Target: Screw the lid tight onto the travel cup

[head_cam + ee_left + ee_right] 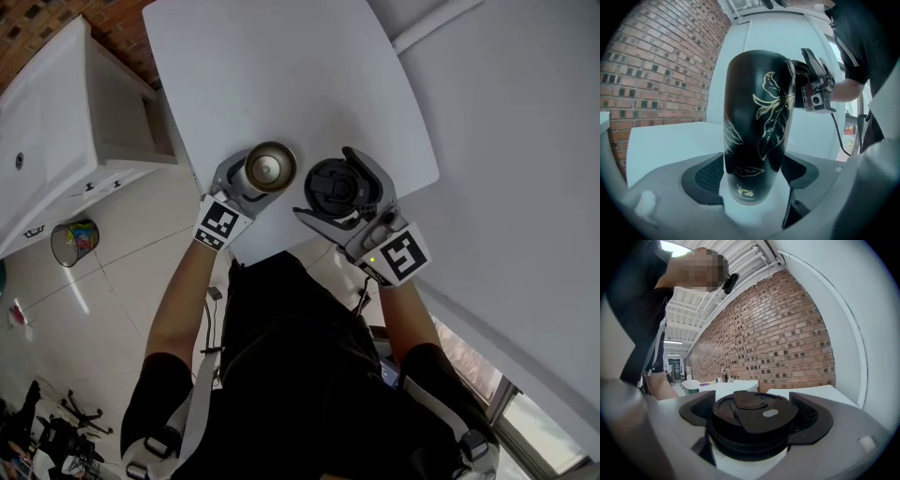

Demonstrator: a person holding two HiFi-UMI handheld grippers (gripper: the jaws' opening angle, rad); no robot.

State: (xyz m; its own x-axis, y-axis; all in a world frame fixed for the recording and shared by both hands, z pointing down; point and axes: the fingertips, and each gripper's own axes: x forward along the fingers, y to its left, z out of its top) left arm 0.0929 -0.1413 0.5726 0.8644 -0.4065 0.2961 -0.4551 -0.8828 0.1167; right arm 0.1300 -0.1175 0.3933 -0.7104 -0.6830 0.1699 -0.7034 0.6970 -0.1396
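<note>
Left gripper (751,180) has its jaws spread wide on either side of the upright travel cup (757,117), not clamping it. Right gripper (752,423) pinches the lid (750,409) between its pads. Left loose, the cup could spin or tip under the twist, or the lid could cross-thread.

White table (281,84); white cabinet (56,131) beside it; small bin (75,240) on tiled floor (122,281); brick wall (787,333) behind.

Black cup (757,140), gold leaf pattern; black lid (750,420).
</note>
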